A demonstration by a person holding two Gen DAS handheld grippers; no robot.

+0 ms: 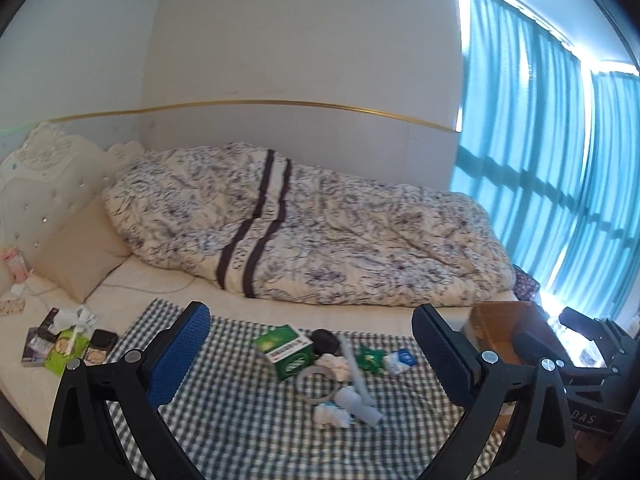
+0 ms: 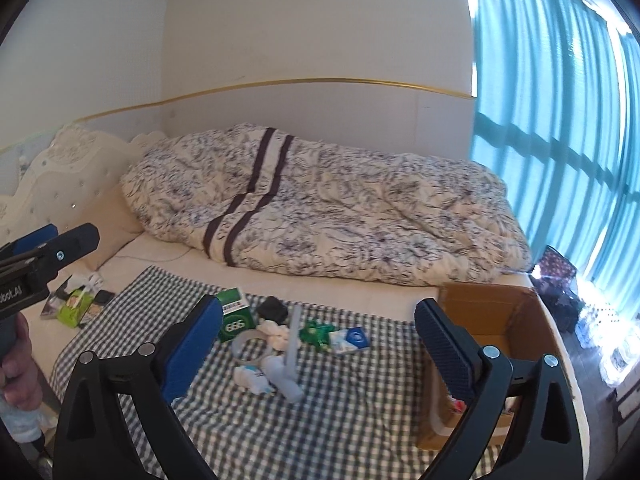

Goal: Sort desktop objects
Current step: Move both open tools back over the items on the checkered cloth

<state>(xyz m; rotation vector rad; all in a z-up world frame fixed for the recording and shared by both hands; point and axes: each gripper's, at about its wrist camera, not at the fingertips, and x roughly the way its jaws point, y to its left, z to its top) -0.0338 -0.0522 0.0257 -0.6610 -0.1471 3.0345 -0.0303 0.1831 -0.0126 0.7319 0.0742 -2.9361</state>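
Both claws are held wide apart and empty above a checked cloth [image 2: 248, 432] spread on a bed. Between and beyond the fingers of the left gripper [image 1: 312, 356] a cluster of small objects is seen: a green box [image 1: 289, 351], a black pouch [image 1: 325, 341], a tape ring [image 1: 316, 383], a grey-blue tube [image 1: 357, 376], crumpled tissue [image 1: 331, 416] and a blue-and-white packet [image 1: 401, 361]. From the right gripper [image 2: 318, 350] the same heap lies ahead, left of centre, and a cardboard box [image 2: 484, 308] stands just beyond its right finger. "666" is read on the green box; other print is too blurred.
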